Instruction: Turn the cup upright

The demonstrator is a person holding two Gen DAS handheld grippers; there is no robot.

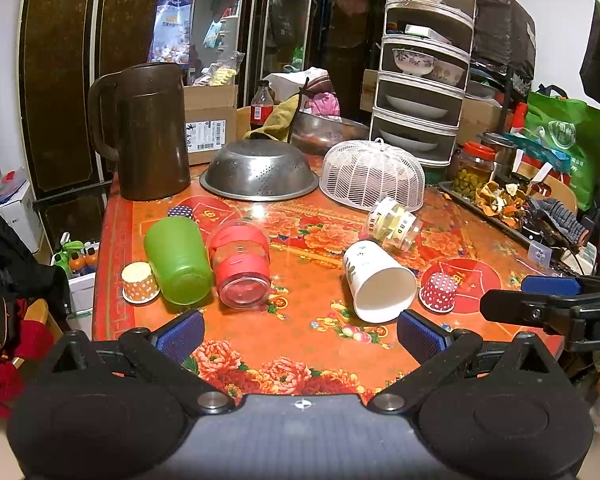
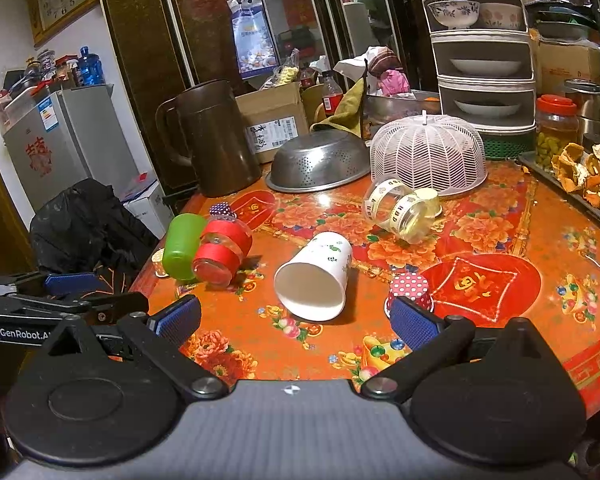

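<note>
A white paper cup [image 1: 378, 282] lies on its side on the red floral table [image 1: 300, 344], mouth toward me; it also shows in the right wrist view [image 2: 314, 276]. A green cup [image 1: 177, 260] and a red-banded glass jar [image 1: 242, 266] lie on their sides at the left. A clear jar with ribbon [image 1: 394, 224] lies tipped further back. My left gripper [image 1: 300, 334] is open and empty, just short of the white cup. My right gripper [image 2: 296, 322] is open and empty, in front of the white cup's mouth.
Small polka-dot paper cups [image 1: 439, 292] [image 1: 139, 282] stand upside down near the lying cups. A brown pitcher [image 1: 148, 132], an upturned steel colander [image 1: 260, 170] and a white mesh food cover [image 1: 374, 174] stand behind. A tray of peels [image 1: 500, 200] lines the right edge.
</note>
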